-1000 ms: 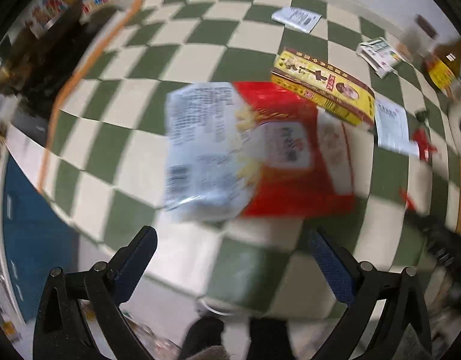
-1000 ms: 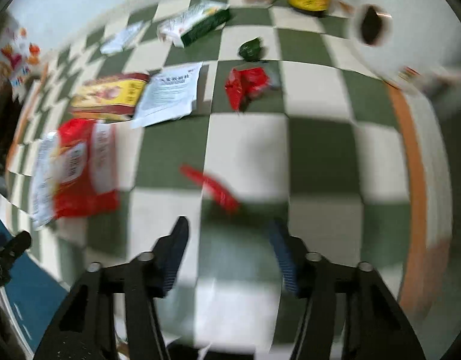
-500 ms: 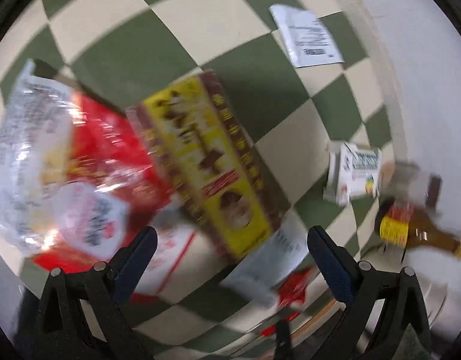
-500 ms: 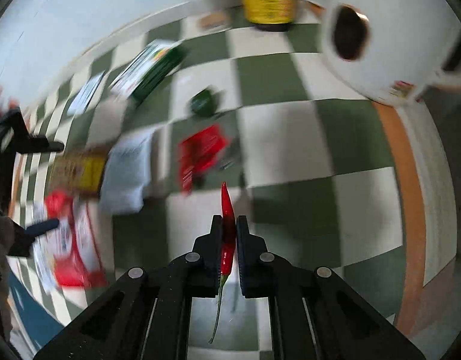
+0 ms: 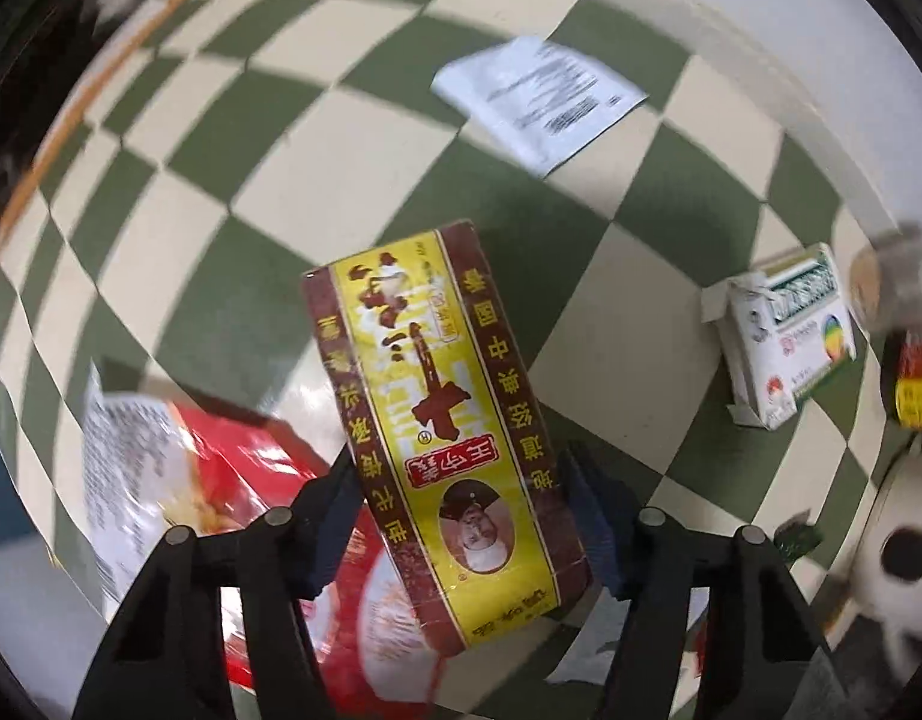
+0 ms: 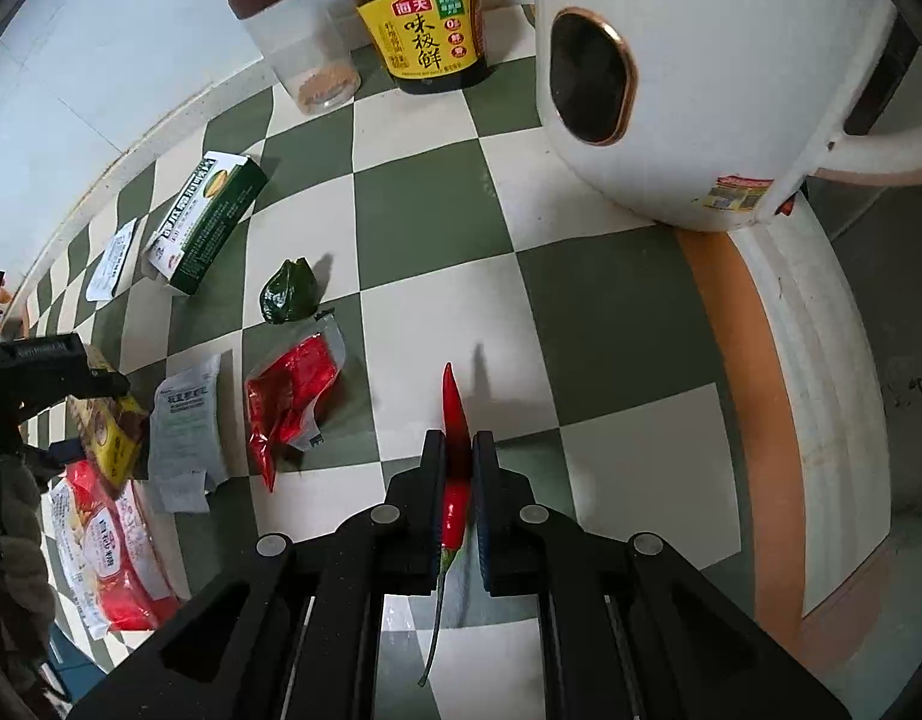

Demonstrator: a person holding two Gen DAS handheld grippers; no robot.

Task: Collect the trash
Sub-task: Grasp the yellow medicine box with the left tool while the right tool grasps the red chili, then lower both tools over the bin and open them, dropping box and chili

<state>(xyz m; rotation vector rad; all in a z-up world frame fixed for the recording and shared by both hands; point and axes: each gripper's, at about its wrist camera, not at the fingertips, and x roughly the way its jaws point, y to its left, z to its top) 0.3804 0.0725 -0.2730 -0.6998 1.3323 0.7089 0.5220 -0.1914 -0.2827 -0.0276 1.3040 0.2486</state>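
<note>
A yellow and maroon box (image 5: 437, 432) lies partly over a red and white snack bag (image 5: 221, 480) on the green and cream checkered surface. My left gripper (image 5: 455, 480) points down at the box. Its jaws are closing, with the box between them and the pads against its long sides. In the right wrist view my right gripper (image 6: 459, 450) is shut on a red chili pepper (image 6: 455, 414), whose green stem hangs down behind the fingers. The same yellow box (image 6: 110, 432) shows at that view's left edge, under the left gripper.
Loose on the checkered surface are a red wrapper (image 6: 293, 396), a green wrapper (image 6: 287, 300), a white leaflet (image 6: 185, 432), a green and white carton (image 6: 206, 222) and a printed slip (image 5: 539, 99). At the back stand a sauce bottle (image 6: 422, 18), a clear jar (image 6: 299, 42) and a white cooker (image 6: 701, 72).
My left gripper moved from over the red bag to the yellow box and narrowed around it. My right gripper shut on the chili and carried it toward the bottle and cooker.
</note>
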